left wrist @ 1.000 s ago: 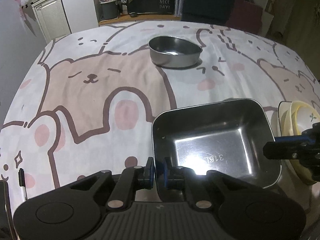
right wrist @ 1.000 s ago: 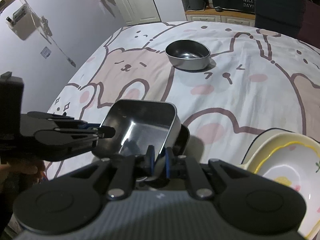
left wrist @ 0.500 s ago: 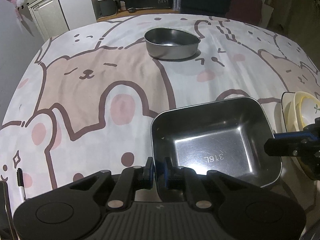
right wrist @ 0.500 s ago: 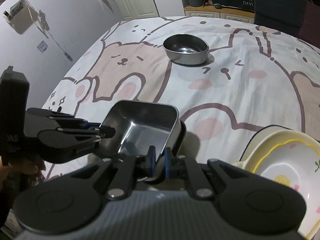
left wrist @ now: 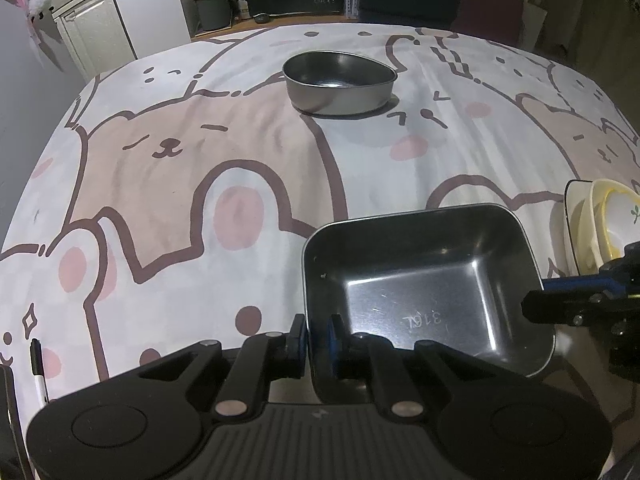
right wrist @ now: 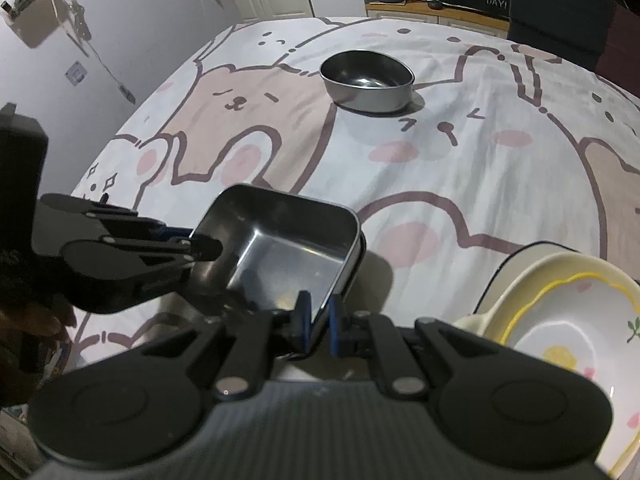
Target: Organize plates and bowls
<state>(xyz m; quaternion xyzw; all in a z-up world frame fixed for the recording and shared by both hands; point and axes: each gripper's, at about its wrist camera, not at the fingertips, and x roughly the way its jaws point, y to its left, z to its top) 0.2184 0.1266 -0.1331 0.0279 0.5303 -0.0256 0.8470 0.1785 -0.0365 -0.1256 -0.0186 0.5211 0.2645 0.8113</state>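
Steel tray (left wrist: pixel 424 280) level, opening upward, both tools clamping opposite rims

Both wrist views look closely across one steel tray (left wrist: pixel 424 280) from adjacent sides.

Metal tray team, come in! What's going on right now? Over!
Left gripper and right gripper both shut on square steel tray, opposite rims. Tray lifted. Oval steel bowl ahead; path open.

Two steel dishes are being shown: one rectangular steel tray (left wrist: pixel 424 284) and one rounded steel bowl (left wrist: pixel 339 82); two cream ceramic dishes (right wrist: pixel 568 320) are being stacked.
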